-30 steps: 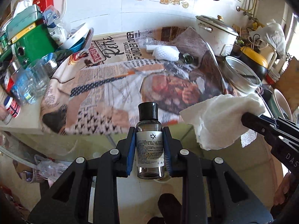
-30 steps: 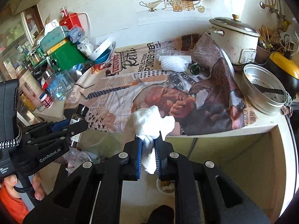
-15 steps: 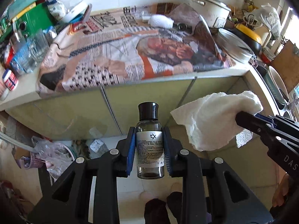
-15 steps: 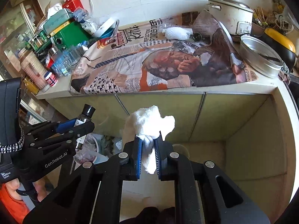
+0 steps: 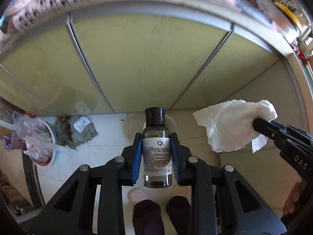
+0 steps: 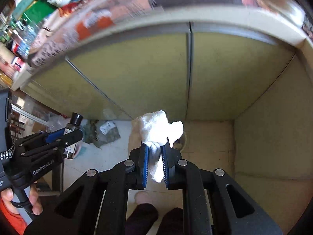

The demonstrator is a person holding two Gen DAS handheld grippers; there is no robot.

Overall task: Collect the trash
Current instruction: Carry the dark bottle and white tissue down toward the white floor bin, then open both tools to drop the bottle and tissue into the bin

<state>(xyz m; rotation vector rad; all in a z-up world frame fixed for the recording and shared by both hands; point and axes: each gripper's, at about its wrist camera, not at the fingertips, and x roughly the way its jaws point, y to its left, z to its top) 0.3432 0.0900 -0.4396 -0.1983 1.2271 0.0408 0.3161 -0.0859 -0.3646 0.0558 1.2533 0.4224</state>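
Now the left gripper [image 5: 156, 156] pinches an upright glass bottle [image 5: 156, 152] while the right gripper [image 6: 155, 157] clamps a crumpled white tissue [image 6: 156, 131].

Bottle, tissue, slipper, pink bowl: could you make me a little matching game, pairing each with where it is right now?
Things:
1. bottle
2. tissue
3. slipper
4. pink bowl

Places:
A. on the floor at left, full of plastic
B. clamped in the left tongs
C. on the person's foot, at the bottom
D. clamped in the right tongs

Pairs: 1-B, 2-D, 3-C, 4-A
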